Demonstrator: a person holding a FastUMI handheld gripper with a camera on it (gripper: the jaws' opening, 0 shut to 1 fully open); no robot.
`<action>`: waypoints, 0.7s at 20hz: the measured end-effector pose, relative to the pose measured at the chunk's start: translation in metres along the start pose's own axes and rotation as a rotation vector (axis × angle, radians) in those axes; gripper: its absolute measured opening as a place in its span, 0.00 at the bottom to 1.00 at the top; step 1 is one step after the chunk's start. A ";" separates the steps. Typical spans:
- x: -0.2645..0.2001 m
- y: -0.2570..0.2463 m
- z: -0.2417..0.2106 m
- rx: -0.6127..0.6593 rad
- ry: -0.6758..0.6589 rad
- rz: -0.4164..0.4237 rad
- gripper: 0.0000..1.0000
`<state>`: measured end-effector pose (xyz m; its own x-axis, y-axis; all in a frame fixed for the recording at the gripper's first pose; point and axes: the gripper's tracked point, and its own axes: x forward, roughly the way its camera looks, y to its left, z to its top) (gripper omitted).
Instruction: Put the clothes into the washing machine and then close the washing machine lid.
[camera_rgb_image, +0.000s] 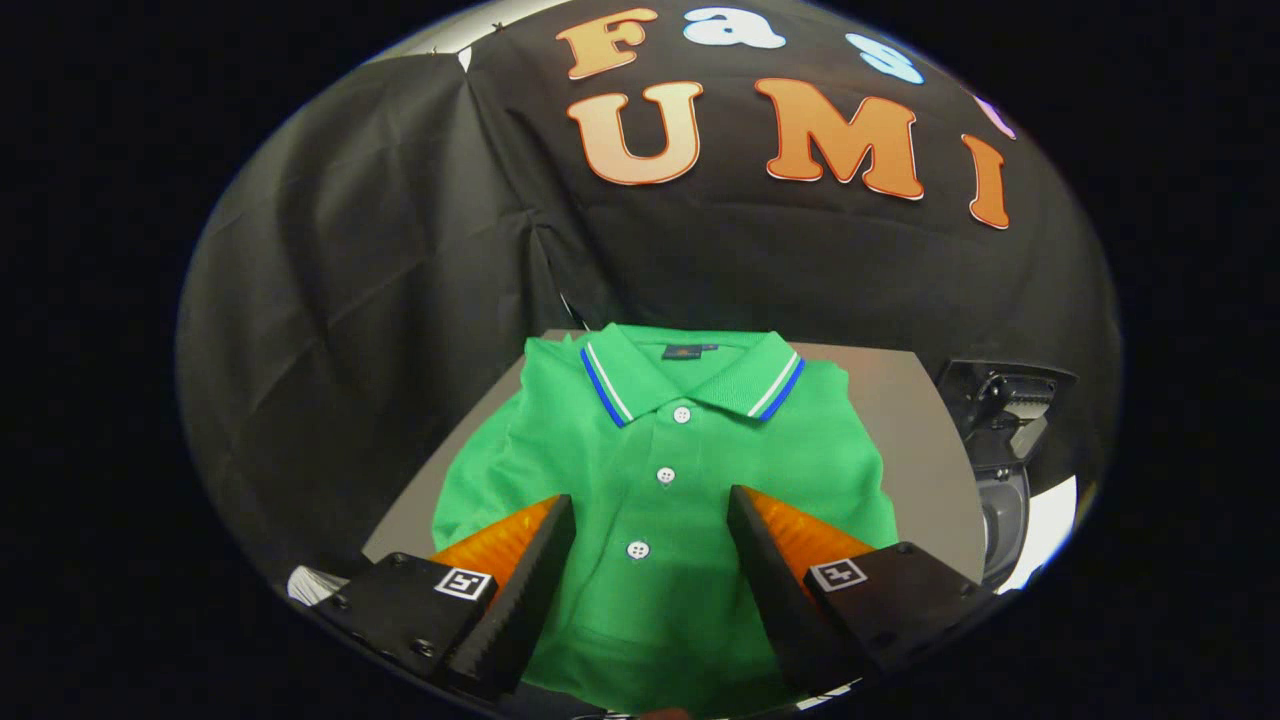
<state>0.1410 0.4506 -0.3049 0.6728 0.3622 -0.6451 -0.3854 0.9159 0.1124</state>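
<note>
The task looks to be at its very start: the green polo shirt (665, 470) lies folded flat on the grey table (915, 450) in the centre of the frame, buttoned, its collar with blue and white trim turned toward the booth wall, and nothing about it suggests it has been lifted. The gripper (650, 560) hangs above the shirt's lower front with its fingers spread wide apart, one on each side of the button placket in the lower middle of the frame; they hold nothing, and whether their tips touch the cloth cannot be told from this angle. What is left, by this reckoning, is nearly everything: closing the fingers on a fold of the fabric, carrying the shirt to the washing machine (1000, 450), dropping it in and shutting the lid. At the right of the frame, just past the table's edge, stands a dark and grey appliance with a round grey part below and a raised dark piece above it; this is probably the machine with its lid up, though it is too bent by the lens to be sure. The table is a plain, matt grey top with the shirt covering most of its near part and a bare strip showing to the right. Behind it, across the upper frame, hangs creased black cloth (380, 280) that closes off the booth; a pale patch of floor or wall shows at the lower right.
</note>
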 end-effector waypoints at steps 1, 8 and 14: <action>0.000 0.001 0.001 -0.009 -0.008 -0.001 0.99; -0.003 -0.001 -0.003 -0.066 0.013 0.038 0.94; -0.004 -0.004 -0.003 -0.038 0.009 0.050 0.74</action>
<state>0.1381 0.4452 -0.3051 0.6465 0.4058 -0.6460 -0.4423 0.8893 0.1160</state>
